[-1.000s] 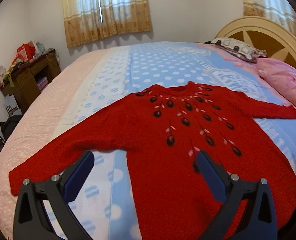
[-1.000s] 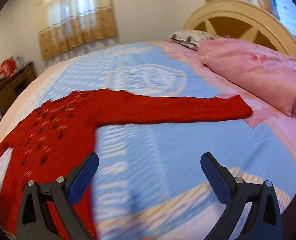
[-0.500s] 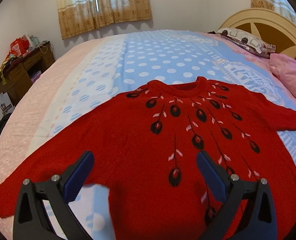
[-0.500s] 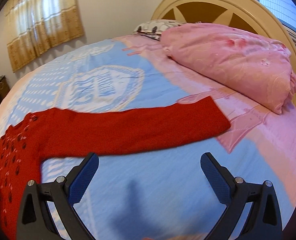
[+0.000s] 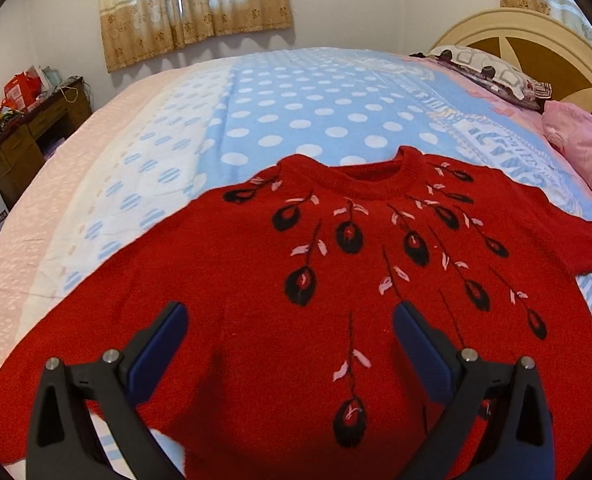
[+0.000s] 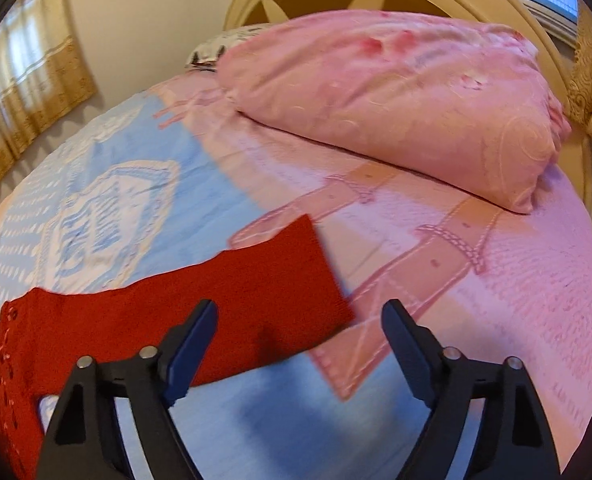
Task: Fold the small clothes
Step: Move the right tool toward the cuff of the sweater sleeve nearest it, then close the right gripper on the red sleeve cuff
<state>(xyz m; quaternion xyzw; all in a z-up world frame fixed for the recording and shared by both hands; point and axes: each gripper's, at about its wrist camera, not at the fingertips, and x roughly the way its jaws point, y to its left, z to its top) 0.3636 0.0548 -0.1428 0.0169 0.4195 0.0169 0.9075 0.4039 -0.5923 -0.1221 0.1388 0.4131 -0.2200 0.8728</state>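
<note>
Sweater (image 5: 255,300) nearer now under both claws

Wide bed covered by a pink, white and blue polka-dot bedspread (image 5: 296,100), red knitted sweater with black-and-pink motifs (image 5: 255,300) spread flat at 6 o'clock, plump pink pillow (image 6: 396,100) laid at 1 o'clock, patterned grey-and-white pillow (image 5: 492,72) placed at 2 o'clock.

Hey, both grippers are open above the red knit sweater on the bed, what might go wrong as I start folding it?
Three risks, as judgements:
1. The right gripper, open, hangs over the end of the red knit sweater's sleeve cuff; a grab there may also pinch the blue and pink bedspread.
2. The left gripper, open, is over the sweater's body, not an edge, so closing may bunch it.
3. The pink pillow lies near the cuff; a wide swing might catch it.
</note>
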